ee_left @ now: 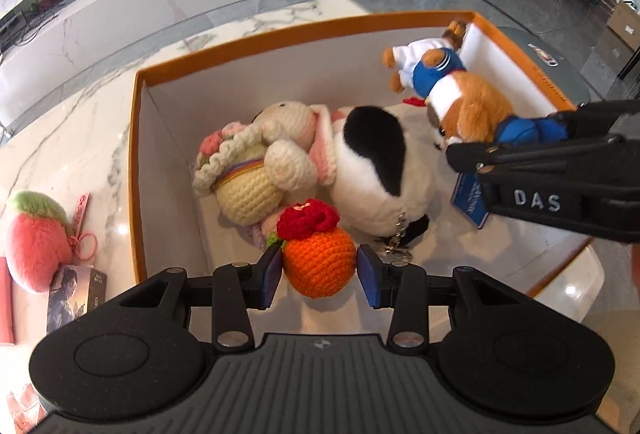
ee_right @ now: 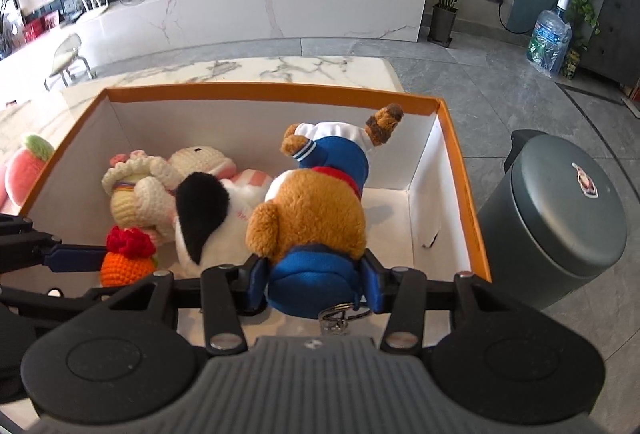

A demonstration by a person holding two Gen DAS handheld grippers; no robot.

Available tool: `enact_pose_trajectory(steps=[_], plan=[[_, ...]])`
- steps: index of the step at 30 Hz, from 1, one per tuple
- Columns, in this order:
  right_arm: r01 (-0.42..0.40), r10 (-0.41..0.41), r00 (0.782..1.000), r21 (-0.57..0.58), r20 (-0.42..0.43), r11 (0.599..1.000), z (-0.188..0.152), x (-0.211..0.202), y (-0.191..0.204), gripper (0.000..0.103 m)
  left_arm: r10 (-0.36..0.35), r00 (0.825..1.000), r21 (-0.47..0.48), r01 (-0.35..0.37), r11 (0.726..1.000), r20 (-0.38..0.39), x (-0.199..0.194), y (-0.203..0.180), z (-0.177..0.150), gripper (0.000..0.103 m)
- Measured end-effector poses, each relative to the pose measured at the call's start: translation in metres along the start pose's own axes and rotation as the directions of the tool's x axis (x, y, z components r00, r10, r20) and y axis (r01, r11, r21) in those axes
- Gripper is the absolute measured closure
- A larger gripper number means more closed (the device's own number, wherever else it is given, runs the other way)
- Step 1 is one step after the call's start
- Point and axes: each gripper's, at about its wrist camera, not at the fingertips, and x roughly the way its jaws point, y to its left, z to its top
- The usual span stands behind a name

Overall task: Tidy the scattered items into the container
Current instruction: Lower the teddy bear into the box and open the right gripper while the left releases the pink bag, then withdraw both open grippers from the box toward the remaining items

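An orange-rimmed white box (ee_left: 138, 138) (ee_right: 460, 170) stands on the marble table. Inside lie a cream crochet bunny (ee_left: 256, 162) (ee_right: 140, 186) and a black-and-white plush (ee_left: 376, 170) (ee_right: 208, 218). My left gripper (ee_left: 320, 276) is over the box's near side, its pads touching the sides of an orange crochet fruit with a red flower (ee_left: 320, 258) (ee_right: 126, 262). My right gripper (ee_right: 316, 284) is shut on the blue cap of a brown plush dog in a sailor suit (ee_right: 316, 210) (ee_left: 452, 94), held head-down over the box's right half.
A pink strawberry plush (ee_left: 34, 240) (ee_right: 24, 170), a small picture card (ee_left: 74, 294) and a red item (ee_left: 6, 302) lie on the table left of the box. A blue card (ee_left: 470, 204) lies in the box. A dark grey bin (ee_right: 560, 218) stands right of the table.
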Motion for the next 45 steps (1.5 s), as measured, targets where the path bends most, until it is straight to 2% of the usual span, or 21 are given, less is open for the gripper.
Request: enact_pose_trajectory(steps=[10,18,21,26,34,40,45], plan=[[0.004,-0.005,1.000,-0.067,-0.013,0.998,0.006,0.008,0.020,0.052,-0.010,1.000,-0.012,0.010,1.000,0.007,0.001,0.001,0.003,0.055],[-0.026,0.023,0.997,-0.041,-0.072,0.999,0.001,0.010,0.017,0.051,-0.009,1.000,-0.014,0.009,1.000,0.021,0.005,0.004,0.007,0.054],[-0.041,0.040,0.996,-0.004,-0.080,0.999,-0.002,0.010,0.012,0.052,-0.017,1.000,-0.029,0.018,0.999,0.025,0.005,0.006,0.008,0.054],[-0.037,0.037,0.995,-0.005,-0.090,0.999,-0.004,0.012,0.014,0.052,-0.012,1.000,-0.033,0.013,0.999,0.029,0.004,0.006,0.008,0.053],[0.003,0.000,0.998,0.056,-0.057,0.998,-0.010,0.002,0.004,0.037,-0.033,0.999,-0.056,0.035,0.998,0.043,0.000,0.005,0.007,0.042],[-0.001,0.005,0.999,0.128,-0.031,0.992,-0.016,-0.010,-0.006,0.037,-0.041,0.998,-0.062,0.044,0.997,0.055,-0.009,0.001,0.004,0.034],[-0.008,0.009,1.000,0.166,-0.008,0.986,-0.019,-0.021,-0.008,0.037,-0.042,0.996,-0.063,0.047,0.997,0.081,-0.022,0.000,0.002,0.032]])
